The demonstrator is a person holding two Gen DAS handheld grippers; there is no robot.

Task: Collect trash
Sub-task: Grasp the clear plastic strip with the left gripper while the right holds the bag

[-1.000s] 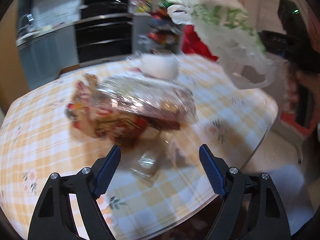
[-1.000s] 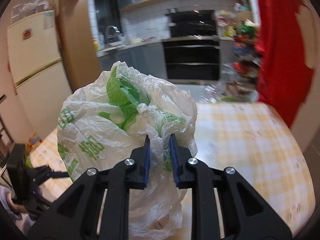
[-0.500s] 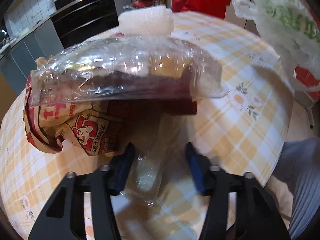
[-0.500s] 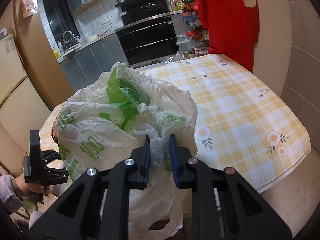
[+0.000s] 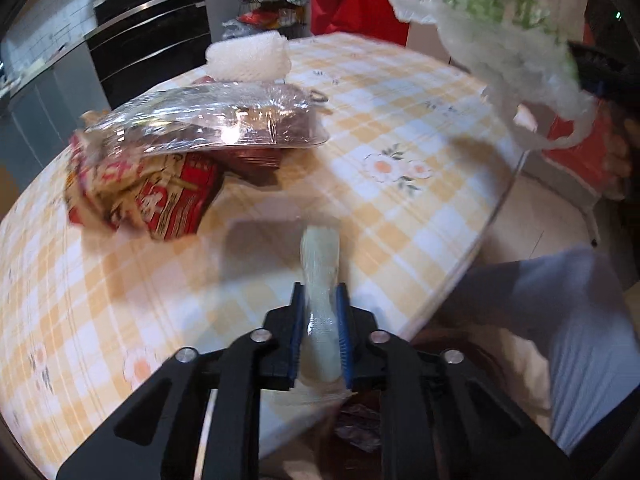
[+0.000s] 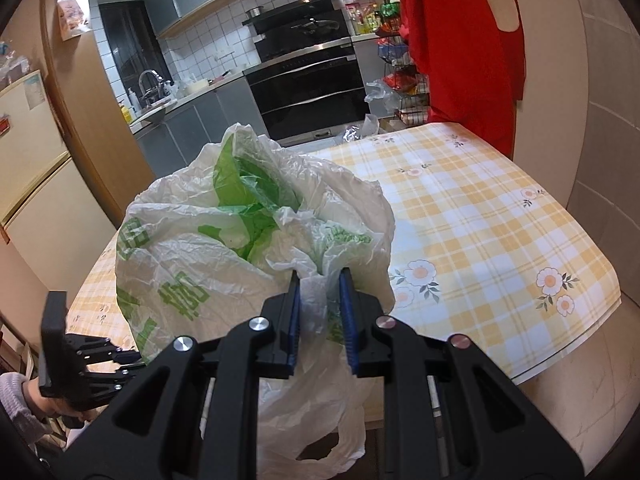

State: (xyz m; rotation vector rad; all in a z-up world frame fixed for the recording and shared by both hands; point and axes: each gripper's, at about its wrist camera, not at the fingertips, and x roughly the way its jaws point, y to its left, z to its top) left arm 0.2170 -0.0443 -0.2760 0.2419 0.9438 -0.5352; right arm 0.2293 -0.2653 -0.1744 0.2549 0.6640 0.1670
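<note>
My left gripper [image 5: 319, 300] is shut on a clear crumpled plastic wrapper [image 5: 320, 264] and holds it above the near edge of the yellow checked table [image 5: 400, 208]. A pile of trash lies further back: a clear plastic tray [image 5: 208, 120] over a red and white printed wrapper [image 5: 160, 196], with a white foam piece [image 5: 248, 56] behind. My right gripper [image 6: 319, 280] is shut on the rim of a white and green plastic bag [image 6: 224, 248], held in the air off the table's side. The bag also shows in the left wrist view [image 5: 516, 36], at upper right.
A kitchen counter and black oven [image 6: 312, 80] stand behind the table. A red cloth [image 6: 464, 40] hangs at the right by a wire rack of packets [image 6: 404, 80]. A fridge [image 6: 32, 168] is at the left. The left gripper's body [image 6: 80, 356] shows at lower left.
My left gripper has closed on the clear wrapper and lifted it back from the pile toward the table's edge. The right gripper keeps its hold on the bag and has shifted a little.
</note>
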